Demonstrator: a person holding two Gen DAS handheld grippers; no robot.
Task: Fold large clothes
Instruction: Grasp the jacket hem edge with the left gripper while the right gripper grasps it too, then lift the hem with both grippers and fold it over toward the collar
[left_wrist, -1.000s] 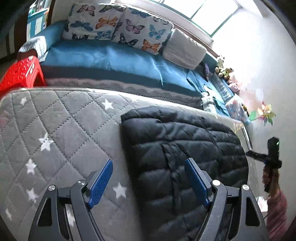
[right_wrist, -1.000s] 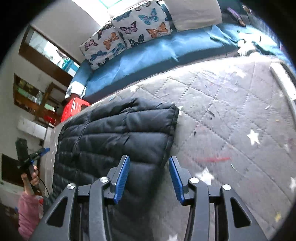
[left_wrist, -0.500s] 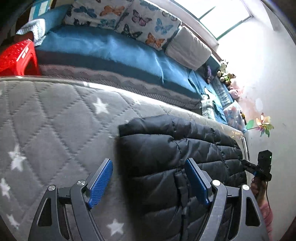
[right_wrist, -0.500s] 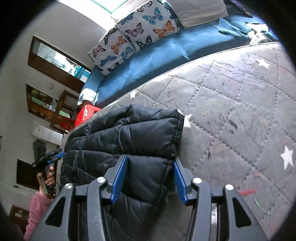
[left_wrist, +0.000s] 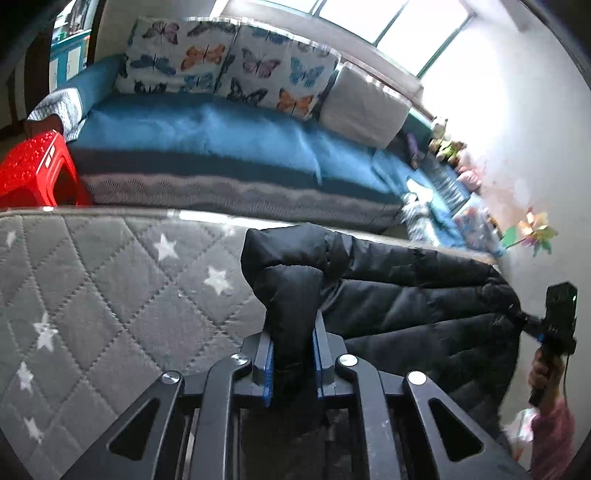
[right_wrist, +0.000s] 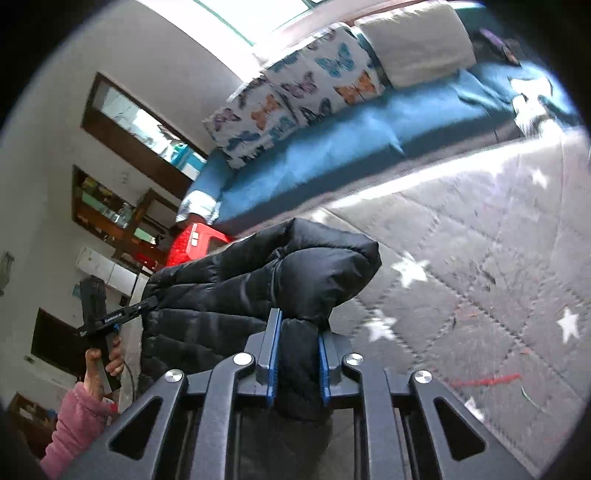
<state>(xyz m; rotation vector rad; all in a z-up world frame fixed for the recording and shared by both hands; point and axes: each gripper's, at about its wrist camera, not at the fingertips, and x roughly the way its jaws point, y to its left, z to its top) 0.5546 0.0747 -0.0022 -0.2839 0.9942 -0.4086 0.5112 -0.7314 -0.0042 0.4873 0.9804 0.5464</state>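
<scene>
A black quilted puffer jacket (left_wrist: 399, 295) lies on a grey star-patterned mattress (left_wrist: 110, 295). My left gripper (left_wrist: 291, 354) is shut on the jacket's left corner, and the padded fabric bulges up between the blue pads. My right gripper (right_wrist: 295, 354) is shut on the jacket's (right_wrist: 221, 295) right corner in the same way. Both corners are lifted a little off the mattress (right_wrist: 480, 258). The right gripper also shows at the far right of the left wrist view (left_wrist: 554, 325), and the left gripper at the left of the right wrist view (right_wrist: 110, 317).
A blue-covered bed (left_wrist: 207, 136) with butterfly pillows (left_wrist: 229, 66) and a grey cushion (left_wrist: 362, 107) runs behind the mattress. A red plastic stool (left_wrist: 33, 170) stands at the left. Soft toys (left_wrist: 447, 144) and a paper flower (left_wrist: 535, 232) are by the white wall at right.
Both grippers were open over the jacket's corners. They have moved in, closed on the padded fabric and raised the corners.
</scene>
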